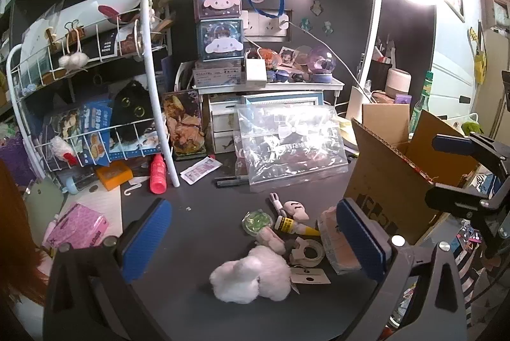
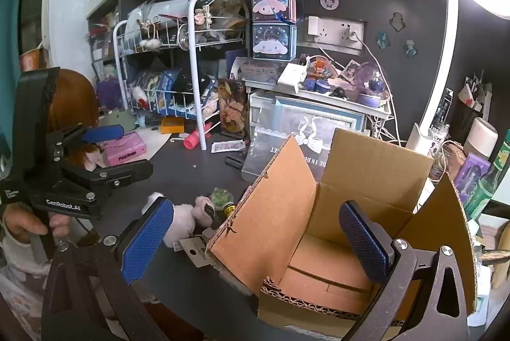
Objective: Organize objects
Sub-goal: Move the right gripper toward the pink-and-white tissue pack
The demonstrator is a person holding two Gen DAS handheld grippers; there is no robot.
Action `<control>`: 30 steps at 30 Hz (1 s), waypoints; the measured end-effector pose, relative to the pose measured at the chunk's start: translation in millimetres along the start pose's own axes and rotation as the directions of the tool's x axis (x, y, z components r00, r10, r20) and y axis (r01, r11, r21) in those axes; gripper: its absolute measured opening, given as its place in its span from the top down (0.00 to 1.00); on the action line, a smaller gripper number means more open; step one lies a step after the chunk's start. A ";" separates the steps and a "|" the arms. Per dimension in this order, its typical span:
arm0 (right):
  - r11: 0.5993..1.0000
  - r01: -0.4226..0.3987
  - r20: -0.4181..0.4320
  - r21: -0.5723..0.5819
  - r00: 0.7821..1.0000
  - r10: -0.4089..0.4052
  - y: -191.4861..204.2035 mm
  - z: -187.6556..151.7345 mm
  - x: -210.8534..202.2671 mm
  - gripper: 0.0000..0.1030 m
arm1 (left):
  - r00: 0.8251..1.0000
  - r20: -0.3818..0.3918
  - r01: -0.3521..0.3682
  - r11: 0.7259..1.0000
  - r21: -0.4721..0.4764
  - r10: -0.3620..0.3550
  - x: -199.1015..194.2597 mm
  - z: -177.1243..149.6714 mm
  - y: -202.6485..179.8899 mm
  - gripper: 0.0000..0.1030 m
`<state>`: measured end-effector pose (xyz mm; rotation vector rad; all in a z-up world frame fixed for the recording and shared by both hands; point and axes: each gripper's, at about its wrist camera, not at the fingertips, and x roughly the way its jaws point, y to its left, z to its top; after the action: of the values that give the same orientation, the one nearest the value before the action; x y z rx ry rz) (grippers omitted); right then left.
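A fluffy white plush [image 1: 251, 275] lies on the dark desk between the wide-apart blue pads of my left gripper [image 1: 253, 240], which is open and holds nothing. Behind the plush sit a tape dispenser [image 1: 307, 250], a yellow glue tube [image 1: 295, 226], a green round item [image 1: 256, 221] and a small pink plush [image 1: 296, 210]. An open cardboard box [image 2: 366, 181] stands to the right. My right gripper [image 2: 255, 240] hovers open over the box's near left flap, empty. The white plush [image 2: 181, 223] shows left of the box.
A white wire rack [image 1: 95, 105] full of packets fills the left. A clear pouch [image 1: 287, 143] leans at the back, with a pink bottle [image 1: 157, 175] and a pink tissue pack [image 1: 76, 229] nearby. A green bottle [image 2: 491, 181] stands right of the box.
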<state>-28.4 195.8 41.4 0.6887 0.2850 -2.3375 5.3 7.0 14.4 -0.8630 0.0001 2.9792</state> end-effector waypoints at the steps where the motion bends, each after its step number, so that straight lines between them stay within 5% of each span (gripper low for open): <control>1: 1.000 0.001 0.000 -0.002 1.000 -0.001 0.5 -0.1 -0.1 0.00 | 1.000 0.002 0.001 1.000 0.001 -0.001 -0.3 0.5 -0.3 0.00; 23: 0.999 -0.033 0.050 -0.033 0.998 0.035 16.7 -8.4 -12.4 0.00 | 0.991 0.061 0.118 0.993 0.030 -0.119 -16.0 2.6 -4.5 0.00; 30: 0.985 -0.149 0.112 -0.091 0.981 0.159 46.2 -14.5 -29.3 0.00 | 0.987 0.080 0.139 0.990 0.027 -0.140 -16.8 0.4 12.0 0.00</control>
<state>26.6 182.7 44.5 0.5108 0.2630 -2.1961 18.8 -5.7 23.5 -0.7065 -0.0298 2.8756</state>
